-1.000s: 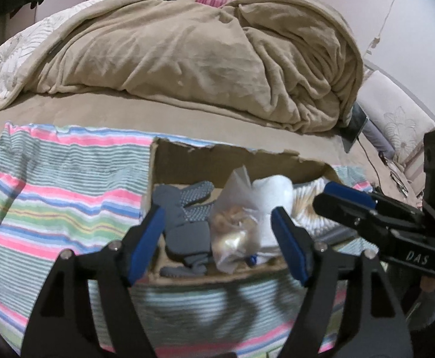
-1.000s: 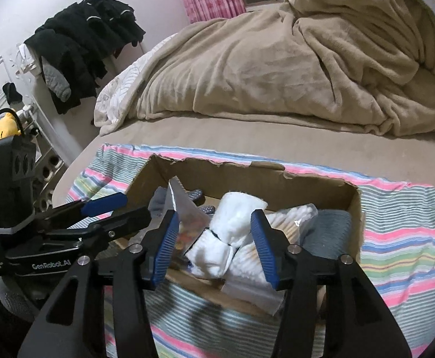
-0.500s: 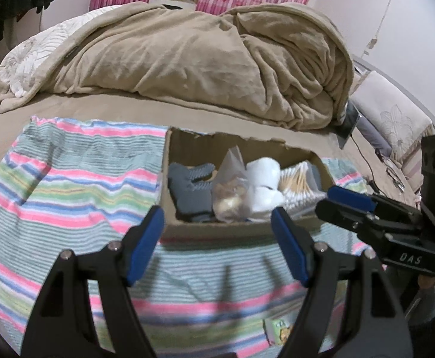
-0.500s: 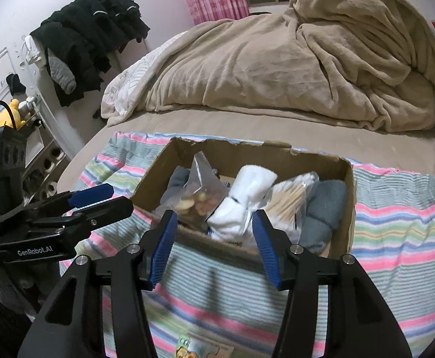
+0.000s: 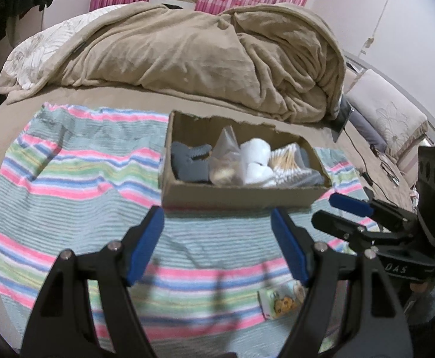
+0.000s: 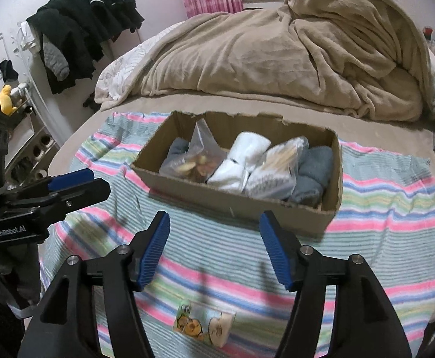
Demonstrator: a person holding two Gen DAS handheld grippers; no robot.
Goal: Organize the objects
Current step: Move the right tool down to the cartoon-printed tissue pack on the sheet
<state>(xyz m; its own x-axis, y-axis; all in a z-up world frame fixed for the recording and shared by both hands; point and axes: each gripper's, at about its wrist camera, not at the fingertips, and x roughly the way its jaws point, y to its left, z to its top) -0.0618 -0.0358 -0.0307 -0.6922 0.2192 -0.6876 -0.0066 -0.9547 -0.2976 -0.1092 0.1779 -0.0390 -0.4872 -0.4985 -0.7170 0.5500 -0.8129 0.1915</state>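
Note:
A shallow cardboard box [image 5: 235, 200] [image 6: 241, 205] sits on a striped towel [image 5: 68, 173] [image 6: 381, 208] on the bed. It holds a grey glove [image 5: 187, 164], a clear bag of snacks [image 5: 226, 161] [image 6: 196, 155], a white roll [image 5: 257, 161] [image 6: 241, 158], a bag of cotton swabs [image 5: 286, 161] [image 6: 277, 167] and a grey cloth [image 6: 313, 176]. A small cartoon packet [image 5: 281, 298] [image 6: 205, 325] lies on the towel near me. My left gripper [image 5: 217, 232] is open and empty, short of the box. My right gripper [image 6: 214, 238] is open and empty, also short of the box.
A heaped beige blanket [image 5: 202, 56] [image 6: 292, 56] fills the bed behind the box. Dark clothes [image 6: 80, 35] hang at the left wall above a shelf. A pillow [image 5: 387, 125] and cables lie at the right.
Both grippers have pulled back from over the box toward the near edge of the towel. The box now lies farther off and the cartoon packet has come into view.

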